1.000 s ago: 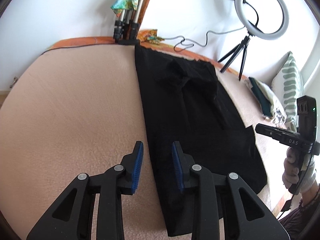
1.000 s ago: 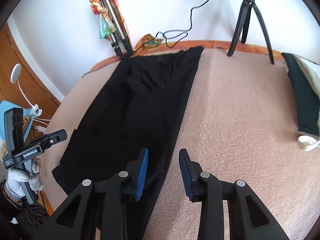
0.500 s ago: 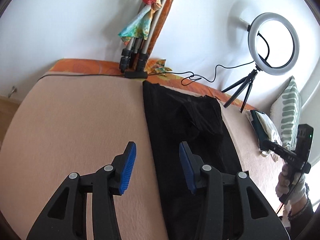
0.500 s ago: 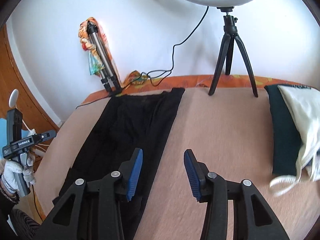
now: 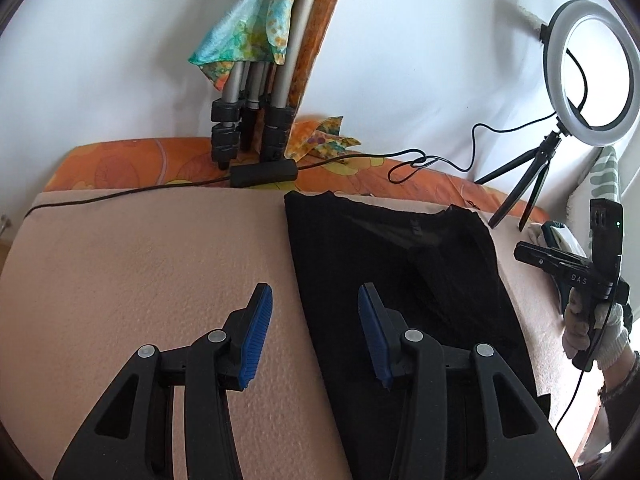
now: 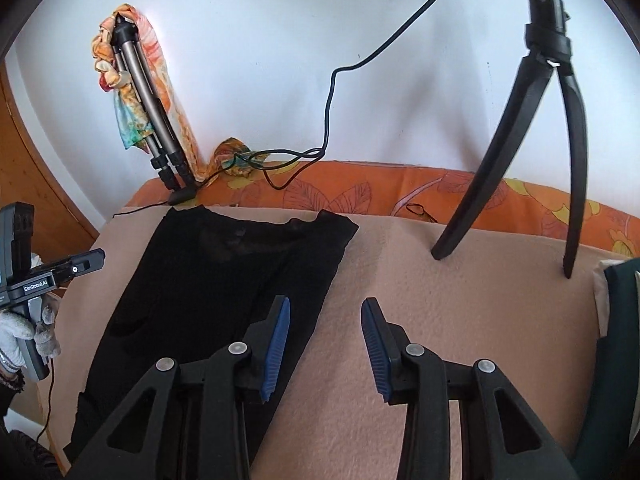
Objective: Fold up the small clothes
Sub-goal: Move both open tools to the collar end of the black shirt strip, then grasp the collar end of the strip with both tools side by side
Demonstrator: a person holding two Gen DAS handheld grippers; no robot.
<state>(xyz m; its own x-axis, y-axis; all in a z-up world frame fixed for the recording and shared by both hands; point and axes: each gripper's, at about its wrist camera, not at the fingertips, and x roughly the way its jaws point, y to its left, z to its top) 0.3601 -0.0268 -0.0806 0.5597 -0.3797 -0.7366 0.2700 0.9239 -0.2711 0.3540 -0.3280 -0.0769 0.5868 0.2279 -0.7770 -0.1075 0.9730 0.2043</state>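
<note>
A black garment (image 5: 404,300) lies flat in a long strip on the pink blanket (image 5: 140,272); it also shows in the right wrist view (image 6: 224,288). My left gripper (image 5: 314,336) is open and empty, straddling the garment's left edge above it. My right gripper (image 6: 326,344) is open and empty, straddling the garment's right edge. The right gripper also shows at the right of the left wrist view (image 5: 576,268). The left gripper also shows at the left of the right wrist view (image 6: 44,276).
A folded tripod with a colourful scarf (image 5: 256,112) leans on the wall behind. A ring light on a small tripod (image 5: 576,92) stands at the back right, its legs (image 6: 516,152) on the blanket. Cables (image 5: 420,160) run along the orange sheet. Folded clothes (image 6: 620,320) lie at the right.
Both grippers have moved forward along the garment toward its far end near the wall and opened wider. The garment has not moved.
</note>
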